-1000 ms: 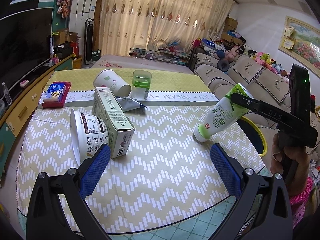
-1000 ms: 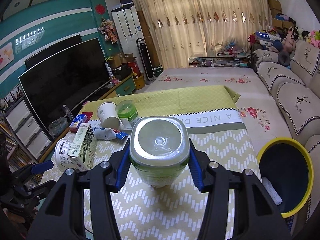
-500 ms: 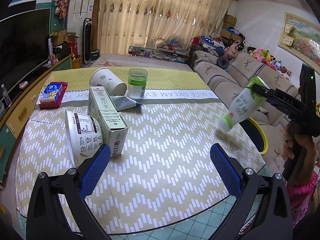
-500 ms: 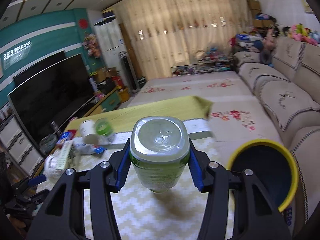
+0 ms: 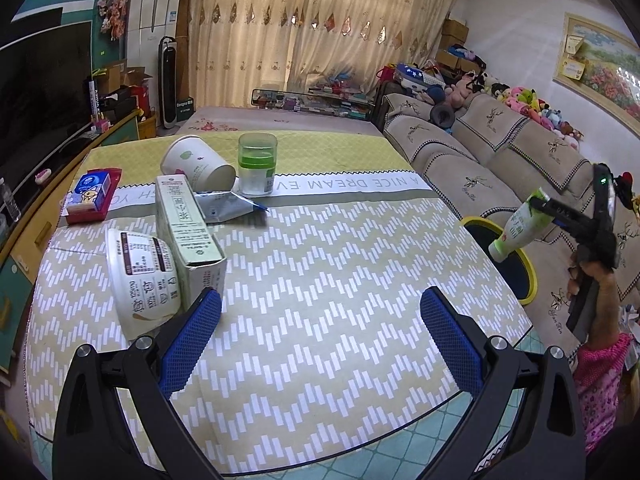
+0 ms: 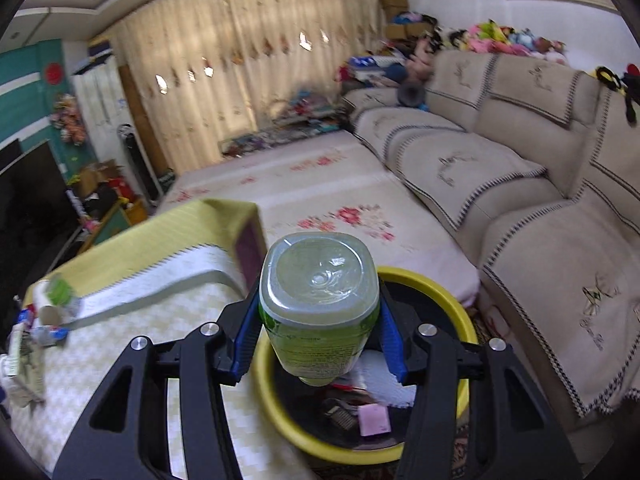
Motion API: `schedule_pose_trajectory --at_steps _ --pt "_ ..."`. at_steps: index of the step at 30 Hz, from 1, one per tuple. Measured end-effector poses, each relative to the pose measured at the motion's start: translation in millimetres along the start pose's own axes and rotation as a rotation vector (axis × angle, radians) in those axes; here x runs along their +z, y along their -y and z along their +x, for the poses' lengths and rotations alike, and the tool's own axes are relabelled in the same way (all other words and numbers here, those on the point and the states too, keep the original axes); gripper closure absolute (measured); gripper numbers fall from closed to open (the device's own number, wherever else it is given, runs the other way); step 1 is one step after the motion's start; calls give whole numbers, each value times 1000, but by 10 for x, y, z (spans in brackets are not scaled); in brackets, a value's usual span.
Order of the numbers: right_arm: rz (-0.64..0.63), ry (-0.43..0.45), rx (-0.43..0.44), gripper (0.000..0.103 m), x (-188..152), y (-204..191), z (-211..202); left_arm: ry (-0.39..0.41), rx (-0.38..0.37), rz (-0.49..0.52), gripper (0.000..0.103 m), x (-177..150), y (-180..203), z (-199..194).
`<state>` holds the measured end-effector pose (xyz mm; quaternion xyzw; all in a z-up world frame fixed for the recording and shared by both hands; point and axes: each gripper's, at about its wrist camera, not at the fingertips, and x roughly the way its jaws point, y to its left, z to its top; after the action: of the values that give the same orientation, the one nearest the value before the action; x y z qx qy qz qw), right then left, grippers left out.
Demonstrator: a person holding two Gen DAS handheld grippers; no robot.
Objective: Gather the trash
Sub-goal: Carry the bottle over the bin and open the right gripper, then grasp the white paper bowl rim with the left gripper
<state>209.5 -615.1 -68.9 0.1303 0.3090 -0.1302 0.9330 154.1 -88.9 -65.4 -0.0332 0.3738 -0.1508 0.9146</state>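
My right gripper (image 6: 320, 332) is shut on a green and white plastic bottle (image 6: 319, 308), neck down, held above the yellow-rimmed trash bin (image 6: 468, 332) beside the table. The bottle (image 5: 520, 228) and bin (image 5: 530, 280) also show at the right of the left wrist view. My left gripper (image 5: 320, 336) is open and empty over the table's near part. On the table lie a white tub (image 5: 140, 276), a carton (image 5: 188, 228), a paper cup (image 5: 196, 164), a green-banded clear cup (image 5: 257, 164) and a foil wrapper (image 5: 228, 206).
A red and blue packet (image 5: 92, 196) lies at the table's far left. The bin holds paper and small scraps (image 6: 374, 420). A beige sofa (image 6: 540, 220) runs along the right, close behind the bin. A TV cabinet (image 5: 24, 220) stands left of the table.
My right gripper carried the bottle off the table, rightward, to above the bin. My left gripper stayed open and drew back slightly.
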Motion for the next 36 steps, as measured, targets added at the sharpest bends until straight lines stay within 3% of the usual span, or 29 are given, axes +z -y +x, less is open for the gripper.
schedule_pose_trajectory --at_steps 7,18,25,32,35,36 --pt "25 -46 -48 52 -140 201 281 -10 8 24 5 40 99 51" --pt "15 -25 -12 46 -130 133 157 12 36 27 5 39 55 -31" --pt "-3 -42 23 46 -175 -11 157 53 158 -4 5 10 -279 -250" --pt "-27 -50 39 46 -190 -125 164 62 297 45 5 -44 -513 -313" --pt "-29 -55 43 46 -199 -152 176 42 283 51 15 -66 -596 -262" --pt "-29 -56 46 46 -205 -160 174 29 267 48 22 -72 -642 -219"
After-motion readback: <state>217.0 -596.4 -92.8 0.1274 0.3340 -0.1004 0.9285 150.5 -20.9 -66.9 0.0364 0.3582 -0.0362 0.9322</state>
